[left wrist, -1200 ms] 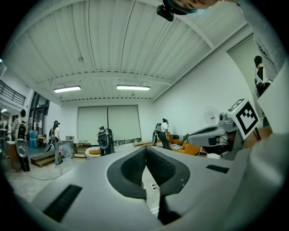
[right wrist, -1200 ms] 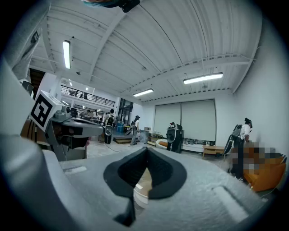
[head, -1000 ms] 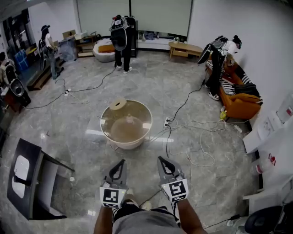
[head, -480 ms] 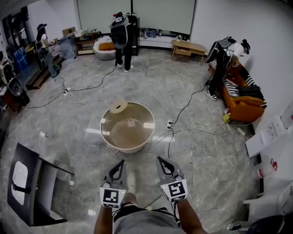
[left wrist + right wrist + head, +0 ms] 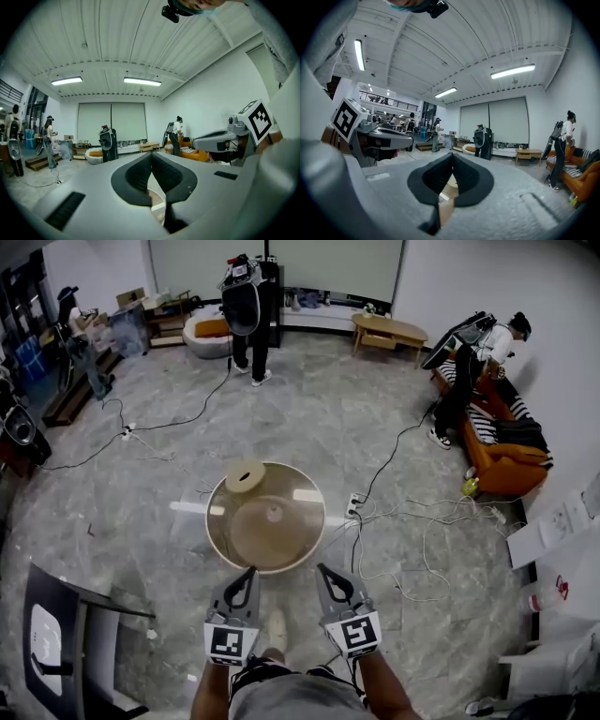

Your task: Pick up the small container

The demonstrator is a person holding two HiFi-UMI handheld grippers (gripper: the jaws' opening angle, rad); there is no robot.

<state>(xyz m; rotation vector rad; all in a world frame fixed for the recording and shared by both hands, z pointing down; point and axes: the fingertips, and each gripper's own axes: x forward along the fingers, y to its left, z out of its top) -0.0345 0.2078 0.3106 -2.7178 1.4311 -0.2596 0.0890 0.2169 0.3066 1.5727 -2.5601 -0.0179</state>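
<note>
A round tan table stands on the marble floor just ahead of both grippers. On its far left rim sits a small round beige container. A smaller pale object rests near the table's middle. My left gripper and right gripper are side by side at the table's near edge, both pointing forward. Both have their jaws together and hold nothing. In the left gripper view the left gripper shows its black pads meeting. The right gripper looks the same in the right gripper view.
Cables and a power strip trail over the floor right of the table. A black chair frame stands at the near left. An orange sofa with a person beside it is at the right. Another person stands far ahead.
The table has come closer and now lies just beyond the gripper tips. Both grippers keep the same side-by-side pose with their jaws together.
</note>
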